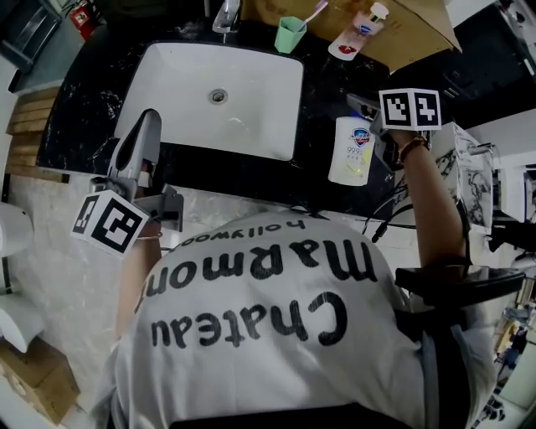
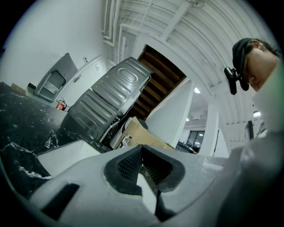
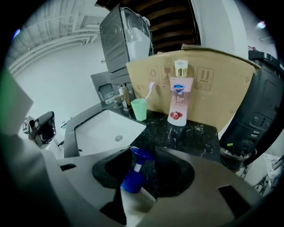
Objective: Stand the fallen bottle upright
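Note:
A white soap bottle [image 1: 350, 152] with a blue pump [image 3: 133, 175] is gripped by my right gripper [image 1: 374, 134] over the black counter to the right of the sink. In the right gripper view the pump and the white shoulder [image 3: 135, 201] sit between the jaws of the right gripper [image 3: 142, 166], which is shut on the bottle. The bottle is tilted, and whether it touches the counter I cannot tell. My left gripper [image 1: 142, 134] is held at the sink's left front corner. In its own view the left gripper [image 2: 142, 165] has its pads together with nothing between them.
A white sink [image 1: 180, 121] is set into the black marble counter [image 1: 79, 109], with a tap [image 1: 226, 15] behind it. At the back stand a green cup with a toothbrush [image 1: 290, 35] and a pink bottle [image 3: 179, 99] against a cardboard sheet [image 3: 222, 84].

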`<state>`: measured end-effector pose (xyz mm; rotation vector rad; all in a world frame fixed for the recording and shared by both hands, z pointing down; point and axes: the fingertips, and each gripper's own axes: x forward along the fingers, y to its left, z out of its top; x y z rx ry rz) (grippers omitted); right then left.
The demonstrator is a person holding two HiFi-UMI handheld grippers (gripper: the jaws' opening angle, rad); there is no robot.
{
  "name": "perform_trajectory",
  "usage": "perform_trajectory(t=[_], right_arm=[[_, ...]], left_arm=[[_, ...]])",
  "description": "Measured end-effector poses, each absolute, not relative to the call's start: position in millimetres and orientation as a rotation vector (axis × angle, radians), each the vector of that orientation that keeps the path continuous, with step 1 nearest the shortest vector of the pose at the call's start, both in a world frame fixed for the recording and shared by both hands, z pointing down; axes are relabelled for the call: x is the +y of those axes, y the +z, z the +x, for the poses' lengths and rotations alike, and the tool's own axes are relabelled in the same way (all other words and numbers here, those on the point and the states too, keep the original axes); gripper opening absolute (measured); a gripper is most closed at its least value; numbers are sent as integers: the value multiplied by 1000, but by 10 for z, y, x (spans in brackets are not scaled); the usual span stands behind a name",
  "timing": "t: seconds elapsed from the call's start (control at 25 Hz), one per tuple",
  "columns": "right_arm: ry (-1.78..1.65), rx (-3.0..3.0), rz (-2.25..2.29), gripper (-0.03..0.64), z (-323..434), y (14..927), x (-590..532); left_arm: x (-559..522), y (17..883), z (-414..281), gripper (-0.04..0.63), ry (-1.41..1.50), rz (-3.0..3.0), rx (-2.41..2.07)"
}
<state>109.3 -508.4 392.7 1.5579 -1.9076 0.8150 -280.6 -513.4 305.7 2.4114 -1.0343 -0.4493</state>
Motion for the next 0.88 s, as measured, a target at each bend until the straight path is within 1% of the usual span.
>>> perform_trajectory(t=[0.28, 0.6, 0.88], right_arm=[[670, -1968, 1669, 164, 1147, 3620, -5008], [324, -2050, 1774, 163, 1166, 3172, -4967], [130, -2083, 1824, 161, 1195, 3002, -4867]], left_arm=[[-5038, 2986, -2677, 14, -453, 2428, -1012], [-4824, 2953, -2596, 14, -442, 2436, -1028], [-4573, 2926, -2631, 14, -438, 2421, -1090]])
